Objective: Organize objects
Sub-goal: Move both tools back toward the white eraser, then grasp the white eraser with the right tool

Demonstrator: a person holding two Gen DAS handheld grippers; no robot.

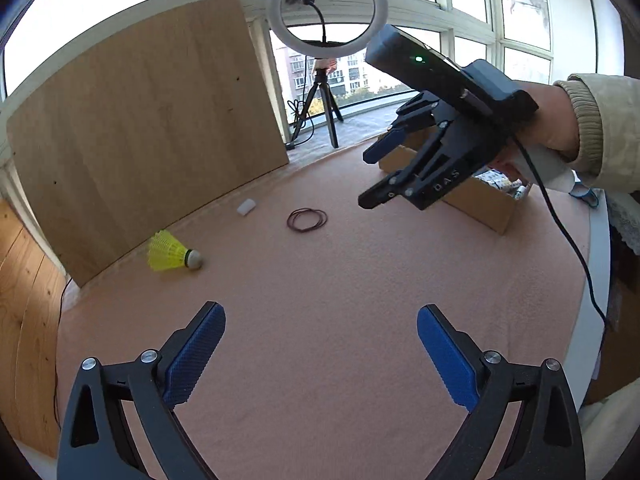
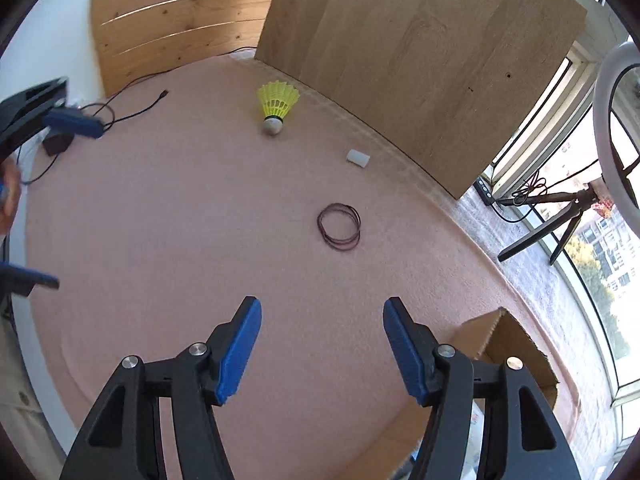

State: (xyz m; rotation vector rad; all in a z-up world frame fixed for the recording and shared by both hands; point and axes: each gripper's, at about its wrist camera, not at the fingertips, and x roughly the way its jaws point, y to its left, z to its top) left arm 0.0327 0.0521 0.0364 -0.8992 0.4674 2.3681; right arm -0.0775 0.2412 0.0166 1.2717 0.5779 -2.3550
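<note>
On the pink table mat (image 1: 320,272) lie a yellow shuttlecock (image 1: 170,254) (image 2: 276,106), a loop of dark rubber bands (image 1: 307,220) (image 2: 340,226) and a small white piece (image 1: 246,207) (image 2: 357,158). An open cardboard box (image 1: 488,204) (image 2: 508,344) with several small items inside stands at the right. My left gripper (image 1: 320,312) hovers over bare mat, open wide and empty. My right gripper (image 2: 322,302) (image 1: 367,179), held by a hand in a beige sleeve, hangs open and empty above the box's near edge.
A tall wooden board (image 1: 148,120) (image 2: 420,60) leans along the mat's far side. A ring light on a tripod (image 1: 326,8) stands by the windows. Black cables (image 2: 132,80) trail at the mat's corner. The white table edge (image 1: 600,240) runs along the right.
</note>
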